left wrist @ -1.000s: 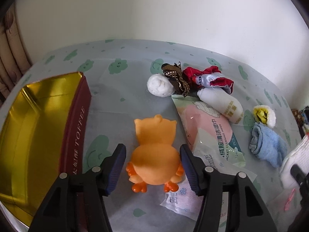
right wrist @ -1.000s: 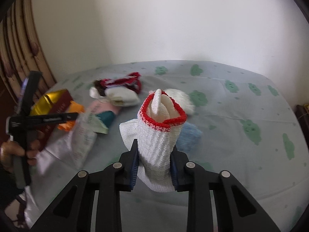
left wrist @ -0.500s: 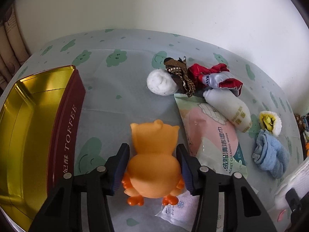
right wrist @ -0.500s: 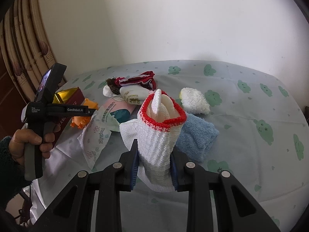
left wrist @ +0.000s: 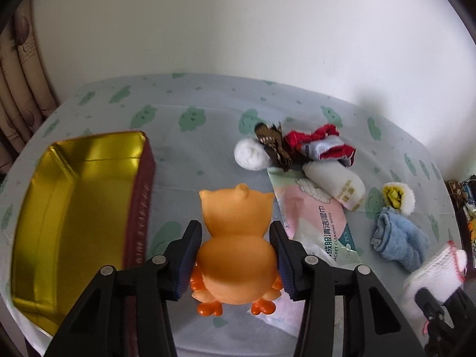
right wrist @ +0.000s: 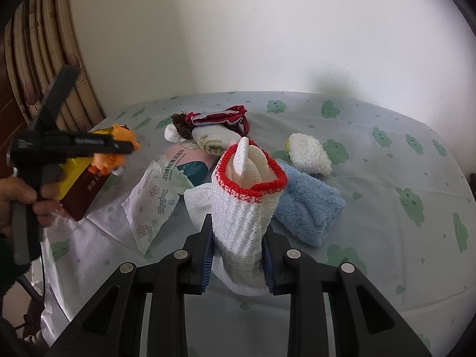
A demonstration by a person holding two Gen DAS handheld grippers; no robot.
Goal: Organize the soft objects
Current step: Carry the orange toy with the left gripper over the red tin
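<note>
An orange rubber owl toy (left wrist: pixel 235 267) sits between the pads of my left gripper (left wrist: pixel 235 226), whose jaws are closing and press on its sides. The toy hangs above the cloud-print cloth, right of the open gold tin (left wrist: pixel 77 196). In the right wrist view the same toy (right wrist: pixel 119 145) is held up over the tin (right wrist: pixel 86 187) by a person's hand (right wrist: pixel 17 196). My right gripper (right wrist: pixel 238 226) is shut on a white knitted glove with a red cuff (right wrist: pixel 247 202), standing upright.
On the cloth lie a wet-wipes pack (left wrist: pixel 315 217), a blue towel (left wrist: pixel 398 244), a white ball (left wrist: pixel 250 154), a red cloth (left wrist: pixel 321 145), a white roll (left wrist: pixel 336 184), a fluffy yellow-white item (left wrist: pixel 398 196) and a flat white packet (right wrist: pixel 151 205). A wall stands behind.
The left jaws have narrowed onto the orange toy and lifted it off the cloth. The right gripper keeps its hold on the glove.
</note>
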